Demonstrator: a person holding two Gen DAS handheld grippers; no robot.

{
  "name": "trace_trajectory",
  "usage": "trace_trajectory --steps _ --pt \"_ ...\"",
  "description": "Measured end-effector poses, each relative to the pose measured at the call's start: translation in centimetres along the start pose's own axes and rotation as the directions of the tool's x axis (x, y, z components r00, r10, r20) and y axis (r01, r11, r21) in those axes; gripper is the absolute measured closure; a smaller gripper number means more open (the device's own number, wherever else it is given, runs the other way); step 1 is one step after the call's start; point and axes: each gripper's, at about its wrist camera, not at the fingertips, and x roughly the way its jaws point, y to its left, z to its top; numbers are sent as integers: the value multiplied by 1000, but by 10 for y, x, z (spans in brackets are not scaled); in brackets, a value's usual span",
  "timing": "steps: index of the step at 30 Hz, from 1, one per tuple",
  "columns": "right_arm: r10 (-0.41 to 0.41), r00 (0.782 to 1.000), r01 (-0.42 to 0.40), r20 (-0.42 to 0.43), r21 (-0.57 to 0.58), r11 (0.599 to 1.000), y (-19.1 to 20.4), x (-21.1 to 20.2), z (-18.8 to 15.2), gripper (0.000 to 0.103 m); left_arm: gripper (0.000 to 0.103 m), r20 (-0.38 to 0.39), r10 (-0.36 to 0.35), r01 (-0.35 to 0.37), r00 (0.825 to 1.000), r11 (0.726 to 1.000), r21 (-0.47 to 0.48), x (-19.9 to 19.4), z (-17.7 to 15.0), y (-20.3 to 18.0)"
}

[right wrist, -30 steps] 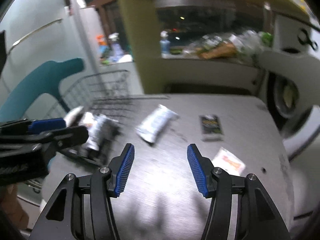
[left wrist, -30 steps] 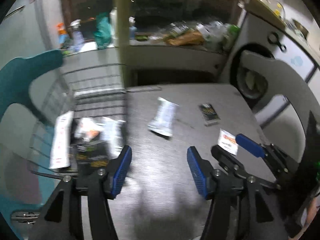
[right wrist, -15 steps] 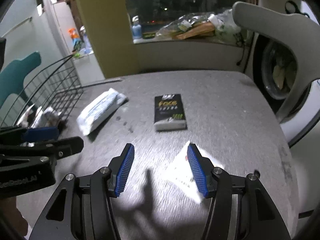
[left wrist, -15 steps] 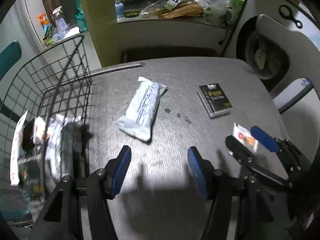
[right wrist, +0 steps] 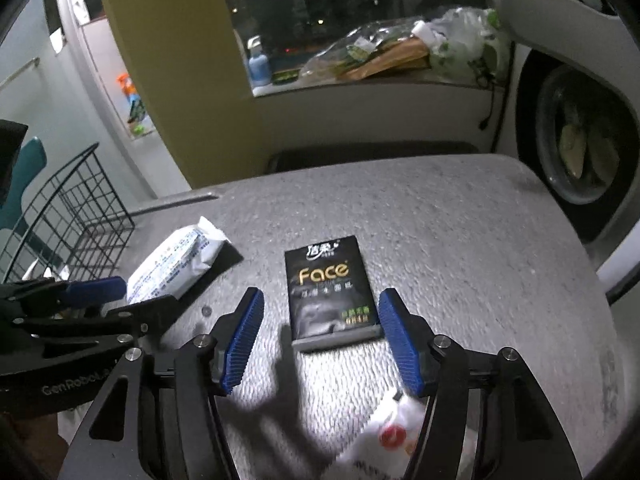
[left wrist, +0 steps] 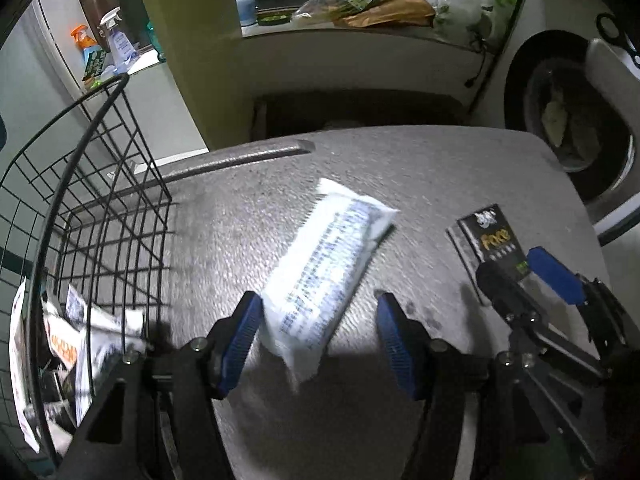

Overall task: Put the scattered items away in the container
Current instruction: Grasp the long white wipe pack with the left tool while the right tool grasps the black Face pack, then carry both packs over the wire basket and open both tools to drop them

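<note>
The white pack (left wrist: 326, 276) lies flat on the grey tabletop (left wrist: 440, 168), slanted, with its near end between the spread fingers of the left tool (left wrist: 318, 338). Its print is blurred and cannot be read. The left blue pad (left wrist: 240, 340) looks to be just beside the pack's edge; whether it touches cannot be told. The left tool is released and grasps nothing.

The black Face pack (right wrist: 330, 288) lies flat further right on the tabletop, its near end between the wide-apart fingers of the right tool (right wrist: 320, 344), which is also released and empty. In the left wrist view this pack (left wrist: 486, 240) is partly covered by the right tool (left wrist: 532, 276), seen from the side.

A small white sachet (right wrist: 384, 444) with a red mark sits at the bottom of the right wrist view, below the right tool, blurred and cut off by the frame edge and the tool's body.

The wire basket (left wrist: 108, 216) stands at the tabletop's left edge, well apart from the Face pack. Wrappers (left wrist: 84, 344) lie inside it, half hidden behind the mesh and the left tool's body; their kinds are hard to make out. In the right wrist view only the basket's far corner (right wrist: 68, 216) shows, the rest behind the left tool (right wrist: 96, 308).
</note>
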Motion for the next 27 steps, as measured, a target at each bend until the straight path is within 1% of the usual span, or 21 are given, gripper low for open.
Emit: trace_trajectory --steps 6,9,15,17,18,20,21,22,27 --pt "4 1000 -4 -21 1 1000 1 16 4 42 37 1 -5 5 1000 1000 -10 11 20 10" --pt "2 1000 -2 -24 -3 1000 3 20 5 42 37 12 11 -11 1000 1000 7 14 26 9" --pt "-3 1000 3 -29 -16 1000 4 21 5 42 37 -18 22 -21 1000 999 41 29 29 6" --pt "-2 999 1 -36 -15 1000 5 20 5 43 42 -29 13 -12 1000 999 36 31 28 7" --pt "3 999 -3 -39 -7 1000 4 19 4 43 47 -35 9 -8 999 999 37 32 28 7" --pt "0 999 1 -43 7 1000 3 17 4 54 48 -43 15 -14 999 999 33 33 27 8" --pt "1 999 -1 -46 9 1000 2 16 3 54 50 -45 10 -9 999 1000 28 32 26 9" --pt "2 999 -1 -48 11 1000 2 15 3 54 54 -47 6 -5 999 1000 26 32 26 8" --pt "4 999 -4 -53 16 1000 3 6 -5 55 58 -57 -1 2 998 1000 22 27 19 9"
